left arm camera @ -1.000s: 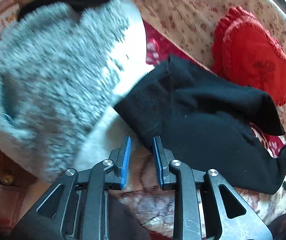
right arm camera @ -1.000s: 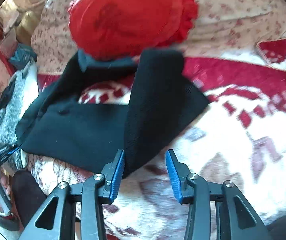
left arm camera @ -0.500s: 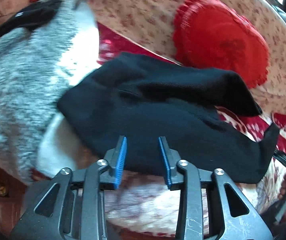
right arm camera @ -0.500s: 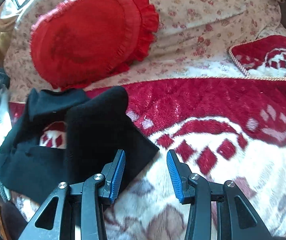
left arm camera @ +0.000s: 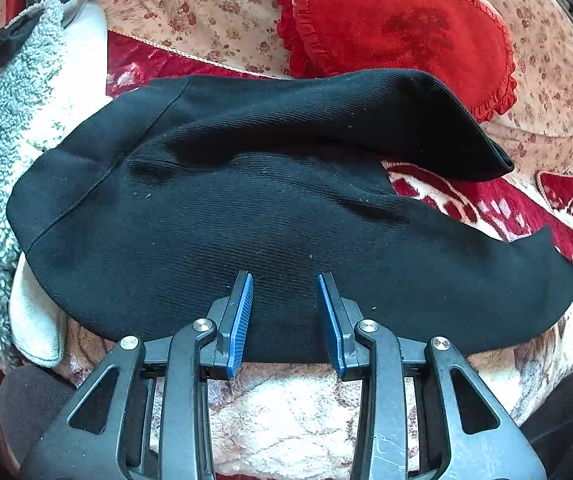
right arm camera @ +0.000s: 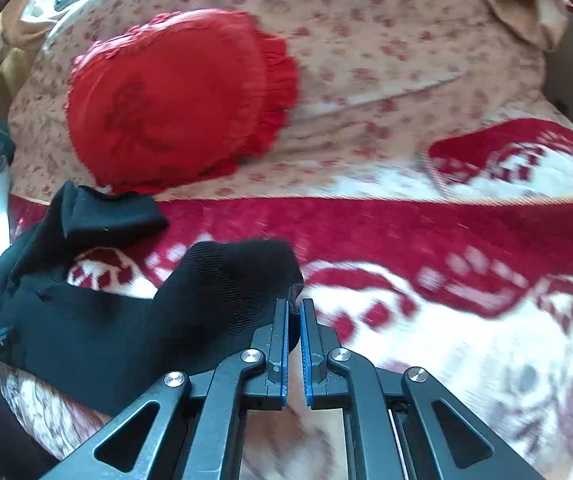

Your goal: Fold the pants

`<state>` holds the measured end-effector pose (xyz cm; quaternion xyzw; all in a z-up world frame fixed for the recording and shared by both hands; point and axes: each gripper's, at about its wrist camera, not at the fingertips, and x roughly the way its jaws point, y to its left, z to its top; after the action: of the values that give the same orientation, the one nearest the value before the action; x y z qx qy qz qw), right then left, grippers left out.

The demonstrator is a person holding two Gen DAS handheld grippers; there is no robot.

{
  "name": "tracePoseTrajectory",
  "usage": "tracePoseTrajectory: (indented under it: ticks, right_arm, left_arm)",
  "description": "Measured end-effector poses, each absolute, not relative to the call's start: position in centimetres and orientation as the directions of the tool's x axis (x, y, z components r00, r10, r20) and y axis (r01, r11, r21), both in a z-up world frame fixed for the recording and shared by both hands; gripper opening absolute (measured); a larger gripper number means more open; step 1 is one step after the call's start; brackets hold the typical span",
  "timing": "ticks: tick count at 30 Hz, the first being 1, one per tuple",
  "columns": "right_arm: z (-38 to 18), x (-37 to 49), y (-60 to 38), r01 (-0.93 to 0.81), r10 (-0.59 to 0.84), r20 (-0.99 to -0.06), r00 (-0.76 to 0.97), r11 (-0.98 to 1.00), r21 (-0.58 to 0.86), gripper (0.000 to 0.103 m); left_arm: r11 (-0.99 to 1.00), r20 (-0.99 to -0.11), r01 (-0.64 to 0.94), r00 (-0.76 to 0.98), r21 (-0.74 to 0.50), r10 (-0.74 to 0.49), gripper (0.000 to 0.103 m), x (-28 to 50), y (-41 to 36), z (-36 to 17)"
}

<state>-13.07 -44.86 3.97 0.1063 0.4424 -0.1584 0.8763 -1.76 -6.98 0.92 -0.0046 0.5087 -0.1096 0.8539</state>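
Note:
The black pants [left arm camera: 270, 216] lie spread across a red and white patterned blanket [left arm camera: 298, 416], with the two legs running to the right. My left gripper [left arm camera: 285, 280] is open, its fingers over the near edge of the pants at the middle. In the right wrist view the pants [right arm camera: 134, 320] lie at the left. My right gripper [right arm camera: 294, 304] is shut on the hem corner of the near leg, which bunches up at the fingertips. The far leg [right arm camera: 110, 216] lies behind, against the cushion.
A red heart-shaped frilled cushion [left arm camera: 398, 28] leans on the floral back of the couch [left arm camera: 206, 4]; it also shows in the right wrist view [right arm camera: 174, 96]. A grey fleecy garment [left arm camera: 10, 128] lies at the left of the pants.
My right gripper has closed on the hem corner of the near pant leg. My left gripper has moved right along the pants, from the fleecy garment to the middle of the near edge.

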Motion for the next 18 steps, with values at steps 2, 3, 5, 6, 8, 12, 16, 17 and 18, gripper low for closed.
tracePoseTrajectory:
  ticks: [2,3,5,6,8,12,16,17,18]
  right_arm:
    - [3.6,-14.3,-45.9,0.406,-0.231,-0.827,0.513,0.914,-0.004,0.005]
    - [3.1,-14.8,-46.4,0.424,-0.275,-0.835,0.477,0.904,-0.056,0.005]
    - [0.7,-15.1,-47.0,0.428,-0.29,-0.881,0.372,0.897,-0.115,0.005]
    - [0.1,-15.3,-47.2,0.43,-0.272,-0.895,0.354,0.897,-0.102,0.005]
    - [-0.2,-15.8,-47.3,0.448,-0.248,-0.897,0.367,0.892,-0.063,0.005]
    - [2.7,-15.7,-46.4,0.442,-0.196,-0.859,0.473,0.896,0.038,0.008]
    - [4.3,-13.6,-42.7,0.315,-0.098,-0.829,0.55,0.944,0.097,0.019]
    - [4.4,-13.0,-41.8,0.277,-0.069,-0.829,0.555,0.955,0.106,0.021]
    - [4.2,-12.1,-40.6,0.233,-0.034,-0.83,0.557,0.965,0.117,0.021]
  left_arm:
    - [0.976,-0.868,0.177,0.457,-0.124,-0.194,0.032,-1.8,-7.0,0.7]
    - [0.976,-0.869,0.175,0.456,-0.126,-0.194,0.032,-1.9,-7.0,0.5]
    - [0.977,-0.871,0.172,0.453,-0.126,-0.192,0.032,-2.0,-6.9,0.4]
    - [0.977,-0.872,0.172,0.451,-0.124,-0.19,0.032,-2.1,-6.8,0.3]
    - [0.978,-0.871,0.17,0.453,-0.124,-0.19,0.032,-2.2,-6.6,0.4]
    - [0.982,-0.86,0.145,0.479,-0.121,-0.176,0.032,-2.1,-5.3,1.6]
    - [0.991,-0.844,0.074,0.519,-0.11,-0.132,0.032,-1.6,-2.2,2.6]
    - [0.993,-0.843,0.054,0.525,-0.107,-0.12,0.032,-1.4,-1.5,2.6]
    - [0.994,-0.842,0.03,0.529,-0.103,-0.103,0.032,-1.2,-0.5,2.6]
